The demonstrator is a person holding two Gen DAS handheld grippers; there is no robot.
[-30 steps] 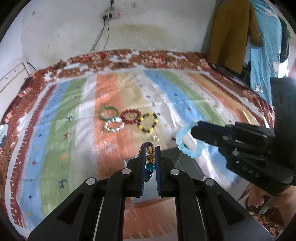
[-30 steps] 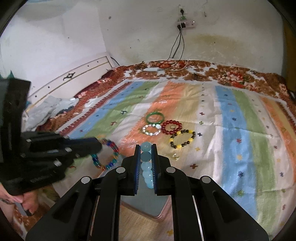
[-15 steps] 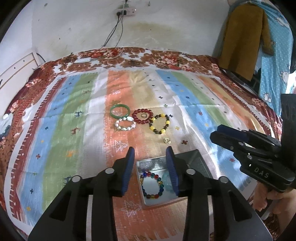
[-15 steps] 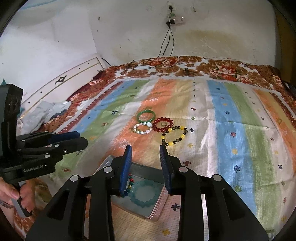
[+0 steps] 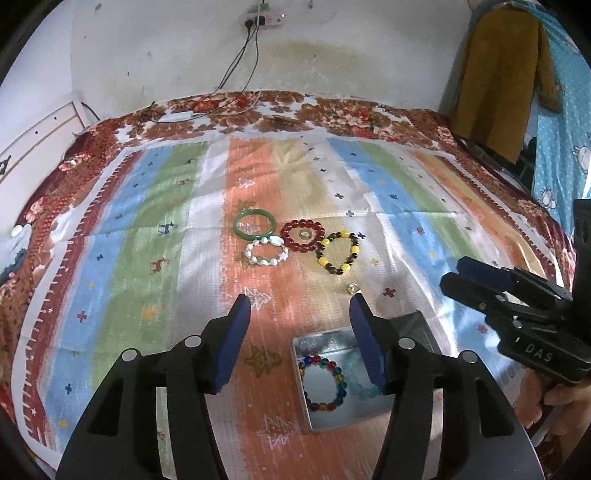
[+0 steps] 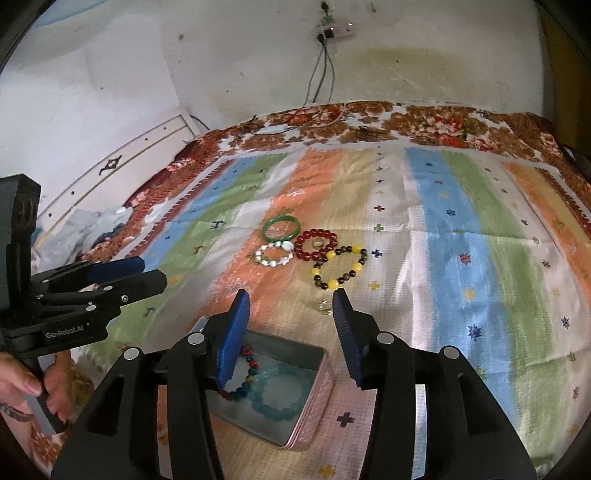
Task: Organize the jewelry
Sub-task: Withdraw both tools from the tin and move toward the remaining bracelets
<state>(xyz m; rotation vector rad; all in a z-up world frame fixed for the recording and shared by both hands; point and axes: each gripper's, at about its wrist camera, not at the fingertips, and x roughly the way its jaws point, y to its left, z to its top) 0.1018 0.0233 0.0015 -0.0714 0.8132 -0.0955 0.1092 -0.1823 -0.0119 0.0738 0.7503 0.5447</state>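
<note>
An open metal tin (image 5: pixel 325 419) (image 6: pixel 314 398) lies on the striped bedspread. In it lie a multicolour bead bracelet (image 5: pixel 323 382) (image 6: pixel 246 376) and a pale blue bead bracelet (image 5: pixel 356 380) (image 6: pixel 280 393). My left gripper (image 5: pixel 301 345) is open and empty, above and left of the tin. My right gripper (image 6: pixel 290 334) is open and empty above the tin. Farther out lie a green bangle (image 5: pixel 255 223) (image 6: pixel 280 229), a white bracelet (image 5: pixel 266 253) (image 6: pixel 274 254), a red bracelet (image 5: pixel 302 235) (image 6: pixel 316 244) around a small ring, a yellow-black bracelet (image 5: pixel 338 253) (image 6: pixel 338 266) and a small ring (image 5: pixel 354 288) (image 6: pixel 325 306).
The bed meets a white wall with a power strip (image 5: pixel 264 18) and hanging cables. A headboard (image 6: pixel 122 162) runs along the left. Clothes hang at the right (image 5: pixel 498 74). The right gripper shows in the left wrist view (image 5: pixel 517 295), the left one in the right wrist view (image 6: pixel 92 291).
Both grippers have opened and let go of their bracelets, which now lie in the tin. Both grippers have lifted and drawn back, the jaws opening wider.
</note>
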